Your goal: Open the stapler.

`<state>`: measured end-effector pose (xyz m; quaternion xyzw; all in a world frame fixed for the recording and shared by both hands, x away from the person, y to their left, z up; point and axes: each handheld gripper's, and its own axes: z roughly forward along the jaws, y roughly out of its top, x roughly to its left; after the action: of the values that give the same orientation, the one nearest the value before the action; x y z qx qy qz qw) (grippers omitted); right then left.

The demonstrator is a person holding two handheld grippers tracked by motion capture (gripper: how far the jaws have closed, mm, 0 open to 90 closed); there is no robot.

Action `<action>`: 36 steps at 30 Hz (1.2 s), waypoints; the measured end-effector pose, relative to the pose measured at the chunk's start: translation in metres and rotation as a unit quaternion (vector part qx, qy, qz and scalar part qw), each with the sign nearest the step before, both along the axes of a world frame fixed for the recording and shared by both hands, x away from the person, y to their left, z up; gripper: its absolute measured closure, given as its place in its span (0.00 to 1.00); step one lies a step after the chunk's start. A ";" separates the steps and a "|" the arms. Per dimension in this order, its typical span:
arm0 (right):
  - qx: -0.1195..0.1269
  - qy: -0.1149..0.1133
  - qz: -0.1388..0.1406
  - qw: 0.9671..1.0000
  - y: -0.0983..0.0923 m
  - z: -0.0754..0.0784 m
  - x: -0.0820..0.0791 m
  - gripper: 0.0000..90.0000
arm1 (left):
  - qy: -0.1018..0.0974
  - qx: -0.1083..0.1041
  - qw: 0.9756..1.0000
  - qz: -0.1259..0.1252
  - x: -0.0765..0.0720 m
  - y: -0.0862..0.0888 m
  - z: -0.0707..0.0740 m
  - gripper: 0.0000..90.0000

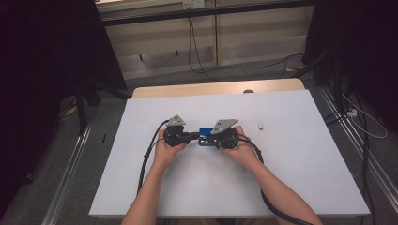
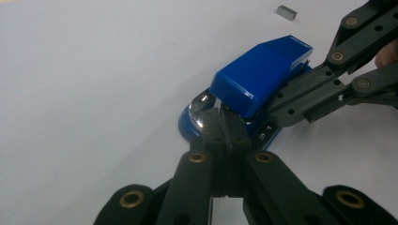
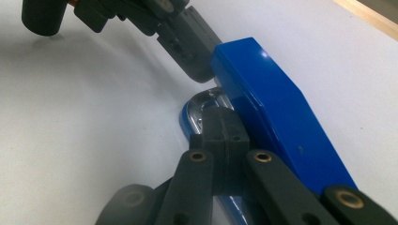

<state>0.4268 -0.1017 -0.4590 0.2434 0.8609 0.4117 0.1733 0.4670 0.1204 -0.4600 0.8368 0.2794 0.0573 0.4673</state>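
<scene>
Both grippers, left [image 2: 224, 123] and right [image 3: 224, 125], are sitting clenched shut, tips touching the blue stapler [image 1: 205, 136] (lying mid-table [image 1: 291, 187], lid raised) between the two hands.

No text, label or number can be read anywhere.

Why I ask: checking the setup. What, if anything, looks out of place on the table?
Only a small grey block lying loose, apart from the blue stapler that both shut grippers, left and right, meet. Nothing looks spilled or damaged.
</scene>
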 end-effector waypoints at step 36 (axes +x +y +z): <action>0.034 0.001 -0.001 0.999 -0.005 -0.006 -0.003 1.00 | 0.007 -0.015 1.000 -0.001 0.001 0.001 0.000 1.00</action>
<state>0.4238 -0.1071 -0.4648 0.2500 0.8465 0.4401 0.1650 0.4677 0.1217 -0.4599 0.8303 0.2833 0.0466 0.4777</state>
